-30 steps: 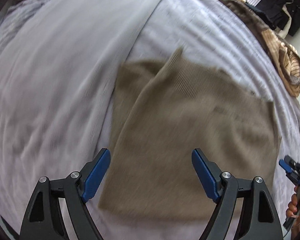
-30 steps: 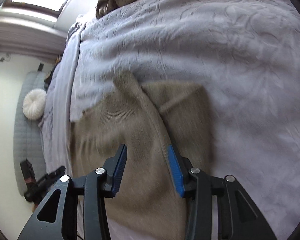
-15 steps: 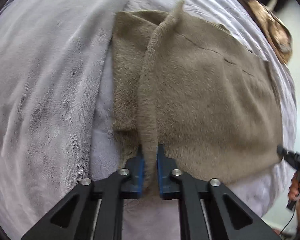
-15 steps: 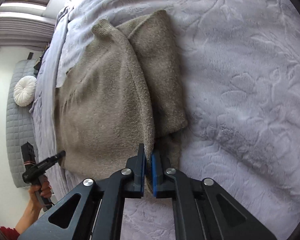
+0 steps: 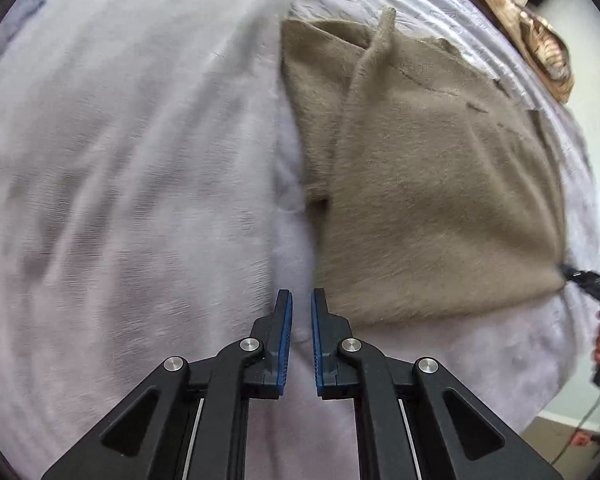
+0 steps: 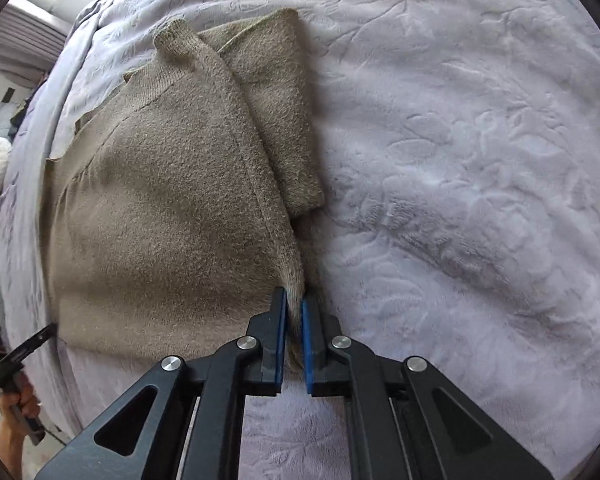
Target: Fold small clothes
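Left wrist view: left gripper [image 5: 301, 308] low over the lavender bedspread [image 5: 120, 200], jaws nearly together, clasping nothing; tan sweater [image 5: 428, 200] just right, blurred. Right wrist view: right gripper [image 6: 294, 310] clamped on the sweater's [image 6: 168, 200] corner; pinched fabric partly hidden.

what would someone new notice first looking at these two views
The fuzzy tan sweater stands out, spread flat on the pale lavender blanket with one sleeve folded across its body. The right gripper pinches the sweater's near corner between its blue pads. The left gripper is nearly closed on nothing, over bare blanket beside the sweater's edge.
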Motion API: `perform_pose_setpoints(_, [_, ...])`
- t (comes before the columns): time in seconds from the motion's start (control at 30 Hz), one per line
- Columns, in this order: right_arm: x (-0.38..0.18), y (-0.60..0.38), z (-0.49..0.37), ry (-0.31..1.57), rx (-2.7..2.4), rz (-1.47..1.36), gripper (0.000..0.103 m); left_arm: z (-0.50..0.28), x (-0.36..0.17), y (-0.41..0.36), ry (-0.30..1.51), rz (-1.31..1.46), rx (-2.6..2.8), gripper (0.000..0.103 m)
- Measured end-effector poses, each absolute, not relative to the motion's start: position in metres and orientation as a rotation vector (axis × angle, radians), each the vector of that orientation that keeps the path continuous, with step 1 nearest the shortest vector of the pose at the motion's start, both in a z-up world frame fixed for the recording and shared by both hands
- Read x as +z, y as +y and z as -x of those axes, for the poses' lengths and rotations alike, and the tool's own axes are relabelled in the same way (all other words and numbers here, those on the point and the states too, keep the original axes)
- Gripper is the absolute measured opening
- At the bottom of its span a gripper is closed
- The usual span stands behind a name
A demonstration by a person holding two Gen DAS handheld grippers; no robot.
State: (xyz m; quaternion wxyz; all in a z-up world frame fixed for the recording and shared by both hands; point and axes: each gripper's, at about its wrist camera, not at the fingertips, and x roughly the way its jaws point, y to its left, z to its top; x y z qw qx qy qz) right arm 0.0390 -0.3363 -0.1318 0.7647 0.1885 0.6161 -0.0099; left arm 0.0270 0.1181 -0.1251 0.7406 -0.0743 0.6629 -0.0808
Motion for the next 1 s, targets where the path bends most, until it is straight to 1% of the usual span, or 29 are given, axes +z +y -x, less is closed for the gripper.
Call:
perform_pose_setpoints(0.03, [-0.127, -0.335, -0.036, 1.342, -0.066, -0.397, 0.018, -0.029, -0.121, 0.119, 1.452, 0.157, -0.172, 0.011])
perform_pose_setpoints(0.13, [-0.104, -0.336, -0.03, 1.286, -0.132, -0.426, 0.018, -0.042, -0.098, 0.126, 1.401, 0.215, -0.206, 0.011])
perform_pose_setpoints(0.27, [-0.077, -0.327, -0.05, 1.184, -0.09, -0.428, 0.018, -0.088, -0.081, 0.104, 1.319, 0.202, -0.242, 0.011])
perform_pose_setpoints(0.43, [-0.075, -0.304, -0.117, 1.124, -0.032, -0.478, 0.018, -0.173, -0.095, 0.057, 1.255, 0.201, -0.222, 0.011])
perform_pose_setpoints(0.5, [-0.082, -0.29, -0.146, 1.124, -0.015, -0.456, 0.018, -0.197, -0.101, 0.043, 1.24, 0.222, -0.199, 0.011])
perform_pose_setpoints(0.6, [-0.096, -0.283, -0.162, 1.137, 0.004, -0.433, 0.018, -0.22, -0.121, 0.04, 1.247, 0.218, -0.127, 0.011])
perform_pose_setpoints(0.67, [-0.109, -0.286, -0.167, 1.158, 0.002, -0.426, 0.016, -0.222, -0.139, 0.049, 1.277, 0.246, -0.118, 0.011])
perform_pose_setpoints(0.73, [-0.122, -0.294, -0.169, 1.161, 0.003, -0.46, 0.01, -0.219, -0.146, 0.055, 1.271, 0.265, -0.138, 0.011])
perform_pose_setpoints(0.8, [-0.123, -0.305, -0.166, 1.146, -0.002, -0.5, 0.004, -0.214, -0.142, 0.056, 1.277, 0.233, -0.155, 0.011])
perform_pose_setpoints(0.97, [-0.115, -0.332, -0.154, 1.137, -0.057, -0.548, 0.005, -0.191, -0.126, 0.055, 1.305, 0.117, -0.146, 0.011])
perform_pose_setpoints(1.0, [-0.111, -0.335, -0.15, 1.141, -0.074, -0.539, 0.01, -0.184, -0.123, 0.056, 1.313, 0.105, -0.141, 0.011])
